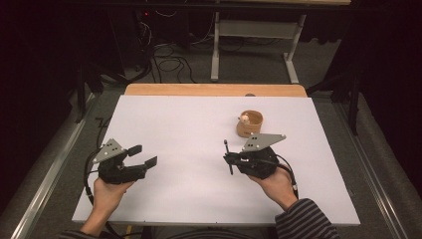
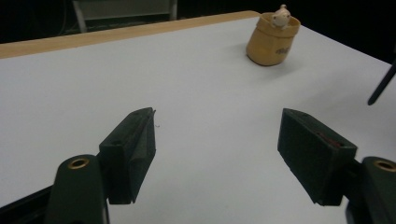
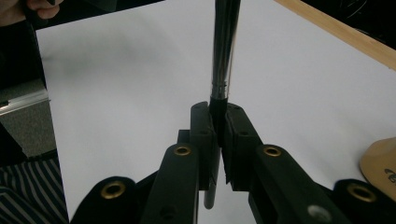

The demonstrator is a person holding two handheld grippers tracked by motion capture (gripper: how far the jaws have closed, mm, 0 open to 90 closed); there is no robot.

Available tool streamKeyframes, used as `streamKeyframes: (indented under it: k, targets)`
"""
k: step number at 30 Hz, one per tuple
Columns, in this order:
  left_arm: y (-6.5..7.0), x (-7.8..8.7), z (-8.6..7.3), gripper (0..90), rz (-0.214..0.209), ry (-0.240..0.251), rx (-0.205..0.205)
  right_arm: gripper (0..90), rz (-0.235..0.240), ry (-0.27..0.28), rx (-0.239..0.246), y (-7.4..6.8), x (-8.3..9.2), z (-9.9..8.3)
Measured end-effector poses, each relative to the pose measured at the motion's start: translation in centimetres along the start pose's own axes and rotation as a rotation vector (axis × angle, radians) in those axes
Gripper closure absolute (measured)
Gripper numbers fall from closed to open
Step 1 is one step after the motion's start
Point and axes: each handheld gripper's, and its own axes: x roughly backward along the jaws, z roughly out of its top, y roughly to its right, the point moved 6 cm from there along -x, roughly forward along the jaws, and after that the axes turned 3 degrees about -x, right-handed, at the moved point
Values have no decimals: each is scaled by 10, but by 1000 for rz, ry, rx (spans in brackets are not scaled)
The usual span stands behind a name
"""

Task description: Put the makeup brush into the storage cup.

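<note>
A thin black pen (image 1: 227,152) is clamped between the jaws of my right gripper (image 1: 228,158), right of the middle of the white sheet (image 1: 189,124). In the right gripper view the pen (image 3: 225,42) runs crosswise through the right gripper (image 3: 218,109), with most of its length above the pads. Behind that gripper stands a tan pen holder (image 1: 249,124) with a small pale figure (image 1: 245,118) at its rim. My left gripper (image 1: 144,155) hovers low at the left with its jaws wide apart. The left gripper (image 2: 218,114) has nothing between its fingers and faces the holder (image 2: 272,39).
The white sheet covers a wooden table whose far edge (image 1: 214,89) shows beyond it. A metal stand (image 1: 215,50) and cables (image 1: 169,62) lie on the floor behind. A striped sleeve (image 1: 303,221) enters at the bottom right. The holder's edge (image 3: 380,161) is at the right.
</note>
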Motion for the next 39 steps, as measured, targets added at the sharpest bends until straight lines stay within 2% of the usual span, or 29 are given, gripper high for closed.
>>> streamKeyframes:
  k: [5, 9, 14, 20, 27, 39]
  targets:
    - [-10, 2, -3, 295, 19, 36, 42, 860, -14, 5, -12, 6, 4, -2]
    - [-11, 1, -7, 301, 20, 30, 47, 860, -21, 7, -26, 11, 8, -3]
    - [-10, -2, -10, 302, 18, 26, 39, 859, -25, 25, -49, 18, 12, -3]
    - [-10, -4, -13, 303, 40, 25, 20, 859, -32, 48, -89, 30, 19, -3]
    - [-8, -5, -14, 311, 26, 32, 27, 860, -45, 66, -135, 42, 25, -3]
    - [-6, -6, -15, 313, 31, 28, 22, 859, -81, 80, -164, 58, 34, 1]
